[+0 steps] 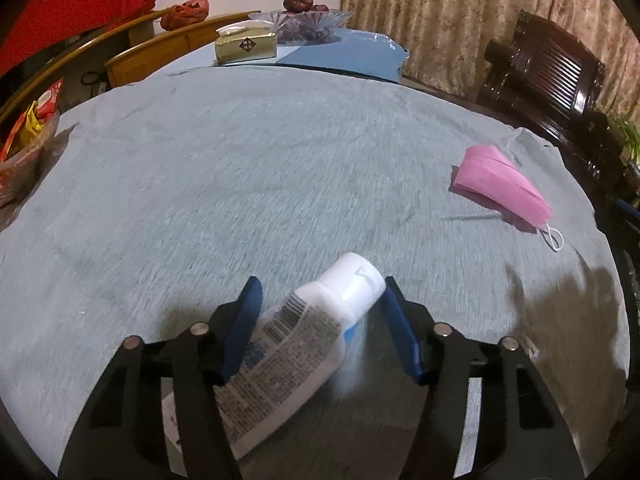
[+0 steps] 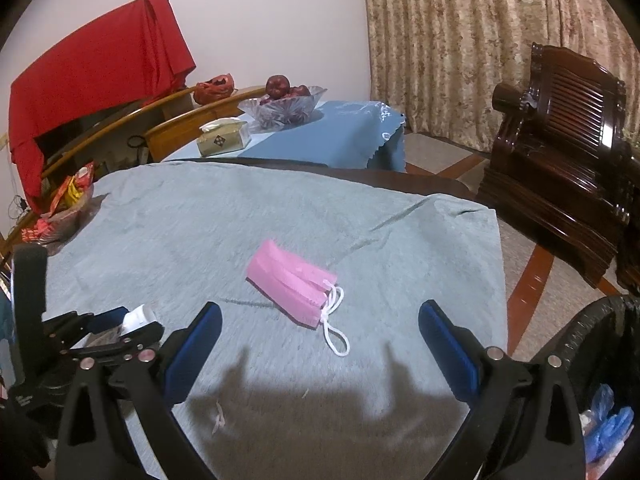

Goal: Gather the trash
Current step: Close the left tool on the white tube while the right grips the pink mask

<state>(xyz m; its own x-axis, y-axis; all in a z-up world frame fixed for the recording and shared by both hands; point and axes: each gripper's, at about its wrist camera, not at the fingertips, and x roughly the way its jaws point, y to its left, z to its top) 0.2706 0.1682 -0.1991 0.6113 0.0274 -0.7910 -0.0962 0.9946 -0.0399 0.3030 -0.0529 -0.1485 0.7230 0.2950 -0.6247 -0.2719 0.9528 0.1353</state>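
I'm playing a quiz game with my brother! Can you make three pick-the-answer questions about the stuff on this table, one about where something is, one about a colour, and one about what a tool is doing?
1. Where is the face mask?
A. Lying on the grey cloth
B. Inside the fruit bowl
C. On the wooden chair

2. What colour is the mask?
A. Green
B. Pink
C. Black

3. What is the left tool doing?
A. Hanging open over nothing
B. Gripping the mask
C. Gripping a white tube

Answers:
1 A, since the mask lies flat on the cloth, ahead of the open right tool.
2 B, since its folds are pink, with a white ear loop.
3 C, since the tube sits between the blue pads, its cap pointing forward.
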